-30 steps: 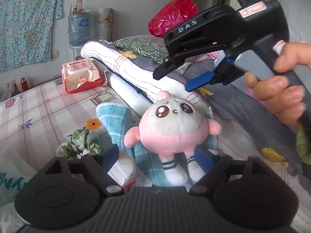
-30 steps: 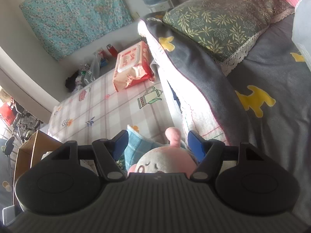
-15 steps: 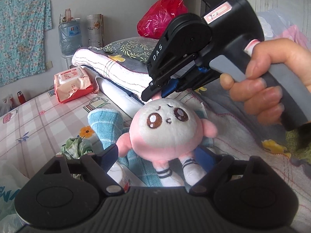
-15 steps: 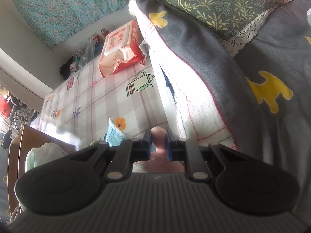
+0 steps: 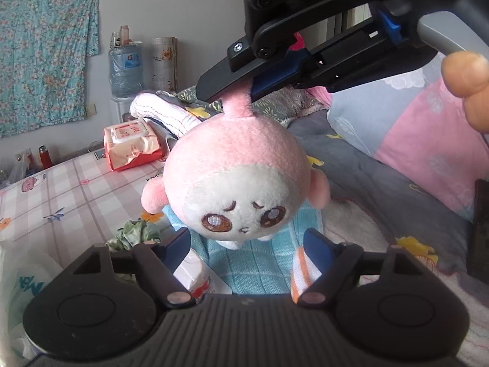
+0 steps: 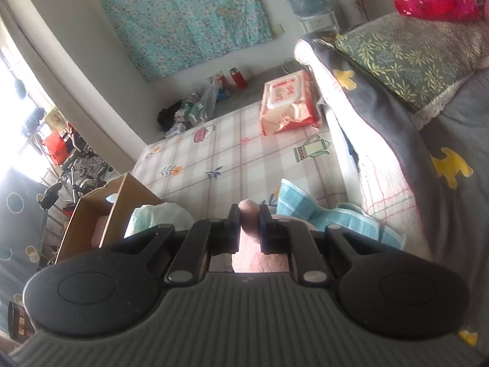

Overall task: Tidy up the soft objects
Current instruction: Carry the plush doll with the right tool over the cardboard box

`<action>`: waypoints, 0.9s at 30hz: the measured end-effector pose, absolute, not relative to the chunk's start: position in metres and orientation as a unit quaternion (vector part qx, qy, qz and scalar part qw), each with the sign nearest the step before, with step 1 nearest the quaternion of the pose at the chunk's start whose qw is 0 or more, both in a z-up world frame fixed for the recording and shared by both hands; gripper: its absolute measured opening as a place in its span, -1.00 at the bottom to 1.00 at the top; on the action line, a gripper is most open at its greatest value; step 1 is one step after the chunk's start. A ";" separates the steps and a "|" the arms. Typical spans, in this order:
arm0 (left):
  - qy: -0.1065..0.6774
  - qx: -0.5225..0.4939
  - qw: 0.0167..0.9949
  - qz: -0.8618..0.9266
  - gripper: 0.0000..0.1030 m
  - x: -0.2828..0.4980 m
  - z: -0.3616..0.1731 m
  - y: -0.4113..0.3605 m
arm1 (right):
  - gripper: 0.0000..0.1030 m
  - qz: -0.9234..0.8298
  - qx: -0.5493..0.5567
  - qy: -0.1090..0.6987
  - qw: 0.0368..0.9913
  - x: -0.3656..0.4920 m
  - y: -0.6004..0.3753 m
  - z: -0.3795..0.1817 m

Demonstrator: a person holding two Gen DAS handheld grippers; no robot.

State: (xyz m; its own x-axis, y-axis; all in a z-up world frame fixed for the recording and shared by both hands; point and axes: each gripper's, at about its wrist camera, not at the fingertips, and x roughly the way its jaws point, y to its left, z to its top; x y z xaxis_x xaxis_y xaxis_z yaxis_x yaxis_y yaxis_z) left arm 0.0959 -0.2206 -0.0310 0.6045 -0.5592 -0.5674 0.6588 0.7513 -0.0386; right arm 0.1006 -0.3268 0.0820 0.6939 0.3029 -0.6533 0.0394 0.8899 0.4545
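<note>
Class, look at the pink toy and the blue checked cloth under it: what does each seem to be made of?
Pink toy: soft plush, probably synthetic pile; fuzzy matt surface, embroidered eyes.
Blue checked cloth: woven or knitted towel-like fabric, likely cotton; matt, with a raised grid texture.

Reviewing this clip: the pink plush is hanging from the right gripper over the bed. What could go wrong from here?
1. The right gripper pinches only the thin top nub of the pink plush; the round body dangles below, so a swing could pull it loose.
2. If it drops, it probably lands on the blue towel, not in the cardboard box.
3. The left gripper sits open just beneath the plush and could bump it.
</note>
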 end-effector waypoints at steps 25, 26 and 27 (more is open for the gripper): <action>0.295 -0.067 0.952 0.050 0.60 0.018 0.059 0.138 | -0.80 0.440 0.142 0.402 0.790 0.177 0.049 0.178; 0.298 -0.078 0.949 0.066 0.65 0.013 0.058 0.149 | -0.80 0.446 0.144 0.418 0.779 0.184 0.067 0.171; 0.302 -0.084 0.946 0.078 0.66 0.010 0.057 0.157 | -0.80 0.449 0.145 0.434 0.767 0.189 0.085 0.162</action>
State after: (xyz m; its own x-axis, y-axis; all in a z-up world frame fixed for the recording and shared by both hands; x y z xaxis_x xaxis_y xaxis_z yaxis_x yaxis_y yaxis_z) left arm 0.0098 0.1570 0.0572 0.8050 0.0973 -0.5853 -0.1987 0.9737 -0.1114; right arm 0.1894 0.0854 0.1618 0.2198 0.8152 -0.5358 -0.5626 0.5546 0.6131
